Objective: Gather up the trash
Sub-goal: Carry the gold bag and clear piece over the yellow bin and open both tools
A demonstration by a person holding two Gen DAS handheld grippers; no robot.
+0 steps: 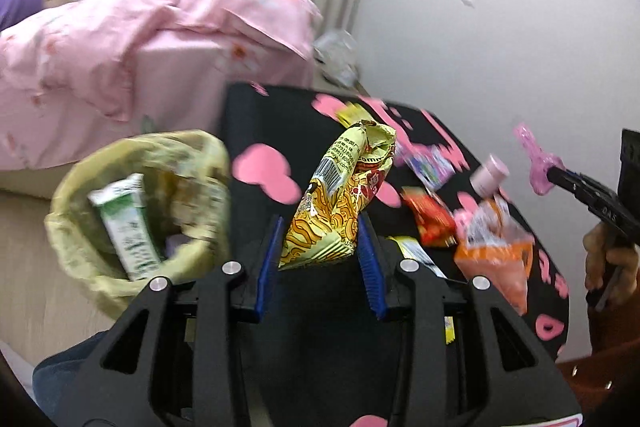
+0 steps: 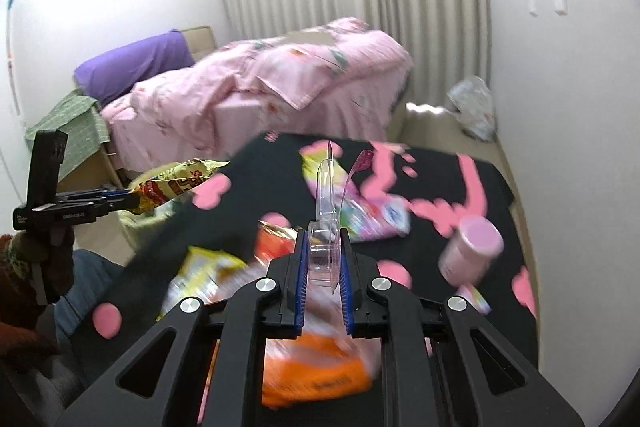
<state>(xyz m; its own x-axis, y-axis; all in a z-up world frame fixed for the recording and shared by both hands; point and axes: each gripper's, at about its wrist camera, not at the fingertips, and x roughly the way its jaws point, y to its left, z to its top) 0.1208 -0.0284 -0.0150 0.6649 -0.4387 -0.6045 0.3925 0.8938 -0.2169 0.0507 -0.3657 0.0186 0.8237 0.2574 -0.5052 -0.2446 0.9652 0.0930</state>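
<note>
- Your left gripper point(image 1: 318, 251) has its blue pads clamped on the lower end of a yellow noodle wrapper point(image 1: 340, 195); the wrapper stands up between the fingers, crumpled at the top, barcode side toward the camera.
- In the right wrist view that same wrapper point(image 2: 176, 187) sticks out past the table's left edge, over the floor side.
- The bin with the yellowish bag liner point(image 1: 132, 211) sits just left of the black table with pink shapes point(image 1: 256, 131); a green-and-white carton point(image 1: 128, 227) leans inside it.
- Your right gripper point(image 2: 324, 259) is closed on a clear plastic package point(image 2: 326, 211), which rises upright from the pads, with a pink glittery piece point(image 2: 362, 161) at its top.
- On the table lie an orange snack bag point(image 1: 500, 259), a red wrapper point(image 1: 430, 219) and a pink lidded jar point(image 2: 472, 247), close together.
</note>
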